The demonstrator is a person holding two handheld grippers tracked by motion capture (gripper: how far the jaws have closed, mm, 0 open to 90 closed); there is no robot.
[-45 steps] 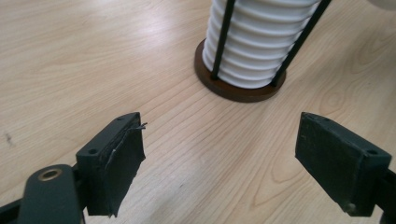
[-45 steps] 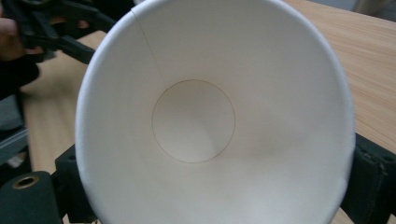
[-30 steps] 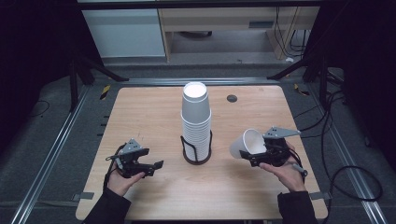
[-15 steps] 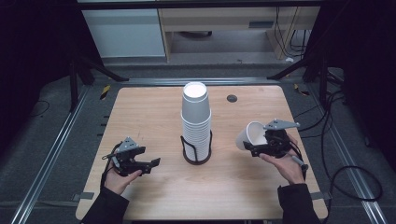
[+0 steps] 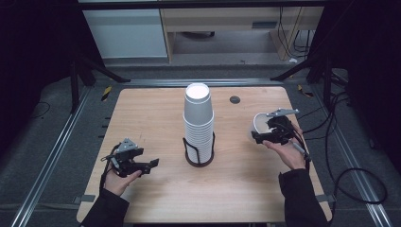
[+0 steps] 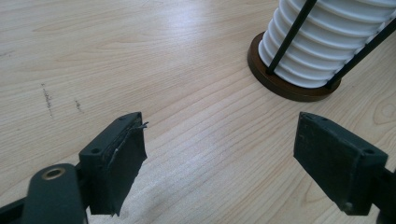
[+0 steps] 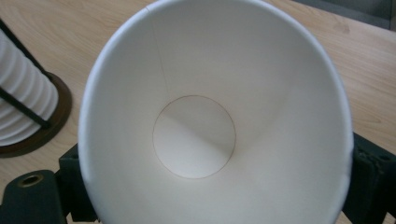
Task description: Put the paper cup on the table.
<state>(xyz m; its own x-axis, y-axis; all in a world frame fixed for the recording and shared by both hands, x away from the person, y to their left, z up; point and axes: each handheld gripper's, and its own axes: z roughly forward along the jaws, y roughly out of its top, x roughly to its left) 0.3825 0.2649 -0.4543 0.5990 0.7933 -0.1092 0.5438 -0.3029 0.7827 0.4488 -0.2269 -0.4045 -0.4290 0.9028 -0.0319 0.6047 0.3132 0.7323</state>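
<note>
A tall stack of white paper cups [image 5: 198, 120] stands upside down in a black wire holder with a brown round base [image 5: 198, 156] at the table's middle; its base [image 6: 289, 84] also shows in the left gripper view. My right gripper [image 5: 265, 135] is shut on a single white paper cup [image 5: 261, 122], held tilted above the table's right side. In the right gripper view the cup's open mouth [image 7: 215, 121] faces the camera between the jaws. My left gripper [image 5: 144, 165] sits low at the front left, open with nothing between its jaws [image 6: 219, 163].
The wooden table [image 5: 156, 113] has a small dark round grommet [image 5: 235, 99] near its far edge. Metal rails and cables run along the floor on both sides. A cable [image 5: 354, 175] trails from the right gripper.
The right gripper has carried the cup up and away from the person, toward the table's far side. The left gripper has shifted slightly and stays open.
</note>
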